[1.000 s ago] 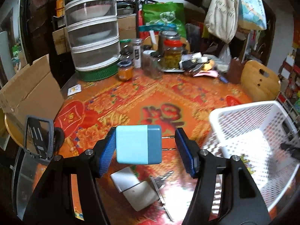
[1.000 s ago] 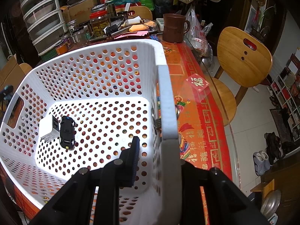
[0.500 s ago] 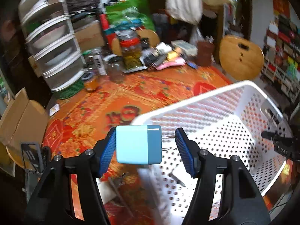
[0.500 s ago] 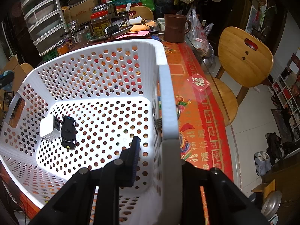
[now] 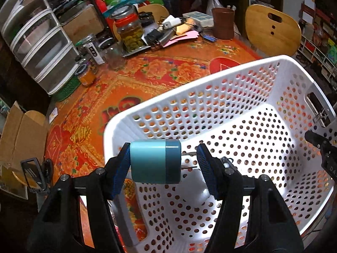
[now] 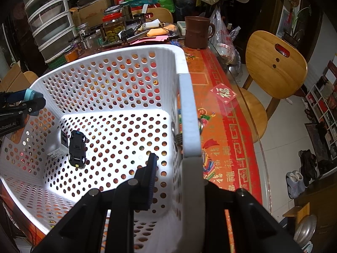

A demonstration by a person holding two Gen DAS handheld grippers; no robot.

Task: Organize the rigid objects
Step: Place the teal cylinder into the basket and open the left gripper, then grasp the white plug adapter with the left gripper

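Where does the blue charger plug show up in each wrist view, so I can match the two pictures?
Left wrist: blue charger plug sits low and centre, held between the left gripper fingers, over the basket.
Right wrist: only its pale blue edge shows at the far left, above the basket's rim.
Shared landmark: the white perforated basket.

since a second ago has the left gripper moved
Yes. The left gripper, shut on the blue charger, went from above the orange tablecloth to over the white basket.
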